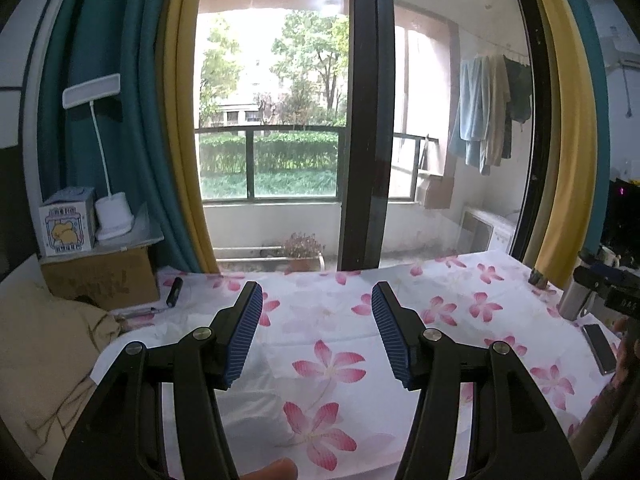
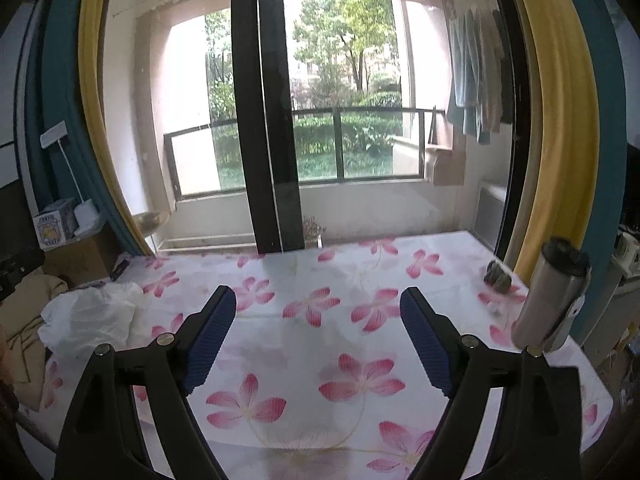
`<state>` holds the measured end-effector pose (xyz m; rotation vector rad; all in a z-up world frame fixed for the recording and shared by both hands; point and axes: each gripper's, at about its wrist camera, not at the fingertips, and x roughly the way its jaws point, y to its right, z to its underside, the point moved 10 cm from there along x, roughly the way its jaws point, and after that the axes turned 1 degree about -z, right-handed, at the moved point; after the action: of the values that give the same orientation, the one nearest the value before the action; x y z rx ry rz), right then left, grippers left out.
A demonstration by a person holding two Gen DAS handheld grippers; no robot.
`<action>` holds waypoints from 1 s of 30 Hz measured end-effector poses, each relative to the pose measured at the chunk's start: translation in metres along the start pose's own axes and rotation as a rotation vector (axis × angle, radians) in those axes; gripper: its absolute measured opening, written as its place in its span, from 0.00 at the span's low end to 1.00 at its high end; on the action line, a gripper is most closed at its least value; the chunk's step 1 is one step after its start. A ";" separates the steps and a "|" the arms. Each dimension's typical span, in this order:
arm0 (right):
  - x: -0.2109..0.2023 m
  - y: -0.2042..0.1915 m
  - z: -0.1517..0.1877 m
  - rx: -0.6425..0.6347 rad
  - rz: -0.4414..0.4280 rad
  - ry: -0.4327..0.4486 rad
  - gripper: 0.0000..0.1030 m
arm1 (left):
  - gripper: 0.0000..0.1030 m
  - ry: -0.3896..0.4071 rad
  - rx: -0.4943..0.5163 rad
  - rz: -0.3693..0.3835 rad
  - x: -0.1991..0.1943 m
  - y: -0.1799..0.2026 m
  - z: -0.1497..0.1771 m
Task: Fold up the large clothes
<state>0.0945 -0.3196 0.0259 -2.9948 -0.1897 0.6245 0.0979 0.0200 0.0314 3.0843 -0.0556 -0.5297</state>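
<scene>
A white garment (image 2: 92,316) lies crumpled at the left end of the table, partly over a beige cloth (image 2: 28,320). In the left wrist view the same white fabric (image 1: 248,404) spreads beneath my left gripper (image 1: 317,292), with the beige cloth (image 1: 44,352) to its left. The left gripper hangs above it, open, with nothing between its blue pads. My right gripper (image 2: 318,294) is open too, wider, over the bare flowered tablecloth (image 2: 360,380) and well to the right of the garment. Neither gripper touches any cloth.
A steel flask (image 2: 554,296) stands near the table's right edge, with a phone (image 1: 599,348) by it. A cardboard box (image 1: 100,276) bearing a lamp (image 1: 114,216) and a carton (image 1: 66,228) is at the back left. Glass doors stand behind the table.
</scene>
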 end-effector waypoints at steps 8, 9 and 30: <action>-0.017 -0.003 -0.020 -0.002 -0.002 0.055 0.85 | 0.58 0.042 -0.001 0.003 -0.012 0.000 -0.015; -0.020 -0.004 -0.024 -0.006 -0.001 0.063 0.85 | 0.58 0.050 0.004 -0.001 -0.014 0.000 -0.017; -0.050 -0.044 -0.064 -0.113 0.009 0.173 0.91 | 0.59 0.137 -0.040 -0.066 -0.034 -0.048 -0.043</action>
<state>0.0698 -0.2862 0.1085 -3.1393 -0.2076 0.3635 0.0817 0.0692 0.0823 3.0825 0.0574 -0.3157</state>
